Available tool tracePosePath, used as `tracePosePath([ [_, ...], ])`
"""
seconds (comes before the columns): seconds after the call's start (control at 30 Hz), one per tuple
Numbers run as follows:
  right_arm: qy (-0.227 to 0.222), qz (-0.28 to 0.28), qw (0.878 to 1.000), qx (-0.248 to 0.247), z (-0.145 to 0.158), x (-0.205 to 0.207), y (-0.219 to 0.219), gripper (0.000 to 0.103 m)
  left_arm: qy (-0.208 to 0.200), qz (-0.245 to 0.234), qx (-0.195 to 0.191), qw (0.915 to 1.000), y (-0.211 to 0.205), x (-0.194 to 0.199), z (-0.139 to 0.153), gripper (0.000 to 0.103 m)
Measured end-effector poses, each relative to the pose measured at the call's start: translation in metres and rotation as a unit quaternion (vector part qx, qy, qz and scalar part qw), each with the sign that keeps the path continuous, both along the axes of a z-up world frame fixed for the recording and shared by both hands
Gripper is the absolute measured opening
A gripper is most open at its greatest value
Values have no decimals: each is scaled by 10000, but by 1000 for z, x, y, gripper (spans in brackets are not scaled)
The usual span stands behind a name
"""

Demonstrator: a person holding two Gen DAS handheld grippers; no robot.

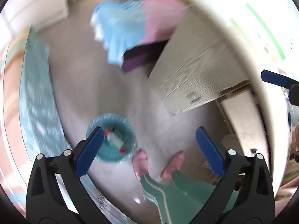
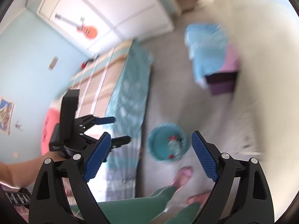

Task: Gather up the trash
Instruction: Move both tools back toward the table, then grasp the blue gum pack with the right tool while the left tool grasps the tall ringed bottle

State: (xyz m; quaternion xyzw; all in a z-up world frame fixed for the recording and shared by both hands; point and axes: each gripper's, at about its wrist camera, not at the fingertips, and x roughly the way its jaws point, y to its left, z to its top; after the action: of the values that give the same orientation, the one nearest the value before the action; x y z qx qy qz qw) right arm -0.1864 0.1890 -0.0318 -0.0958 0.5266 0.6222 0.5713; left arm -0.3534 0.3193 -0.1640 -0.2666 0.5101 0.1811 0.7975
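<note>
You are holding both the left gripper (image 1: 147,151) and right gripper (image 2: 149,155) with jaws wide apart and empty. The trash (image 1: 114,139) is lying inside the teal bin (image 1: 129,155) on the floor. Everything is blurring, so you are risking knocking the bin over.

floor (image 1: 78,78): pale grey carpet, motion-blurred
on floor: round teal bin (image 1: 129,155) holding trash; pink slippers (image 1: 141,156) beside it; purple box (image 1: 138,59) farther off, under blue cloth

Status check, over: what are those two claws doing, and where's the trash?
Left gripper open, empty. Right gripper open, empty. Trash in teal bin on floor below. Nothing blocking; picture blurred.
</note>
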Motion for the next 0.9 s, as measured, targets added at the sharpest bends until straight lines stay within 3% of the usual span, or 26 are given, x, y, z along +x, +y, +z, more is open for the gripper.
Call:
tracePosePath([
  [0.1,-202,-613,9976,230,27,34,-52,88,-290,-483,182,9982,-19,42,35,96],
  [0.2,-541,-1351,9893,131,42,66,-109,90,-386,-976,358,9938,-43,85,57,96],
  [0.37,-925,-2485,9642,-92,48,113,-220,89,-482,-1786,607,9809,-95,152,75,96],
  [0.47,-1186,-3021,9451,-367,48,134,-286,90,-642,-2489,742,9636,-137,189,90,96],
  [0.6,-1384,-3604,9202,-651,44,160,-368,90,-801,-3374,1008,9325,-200,238,108,96],
  [0.9,-1551,-4364,8804,-1019,23,195,-506,89,-1280,-4541,1046,8755,-337,339,133,96],
])
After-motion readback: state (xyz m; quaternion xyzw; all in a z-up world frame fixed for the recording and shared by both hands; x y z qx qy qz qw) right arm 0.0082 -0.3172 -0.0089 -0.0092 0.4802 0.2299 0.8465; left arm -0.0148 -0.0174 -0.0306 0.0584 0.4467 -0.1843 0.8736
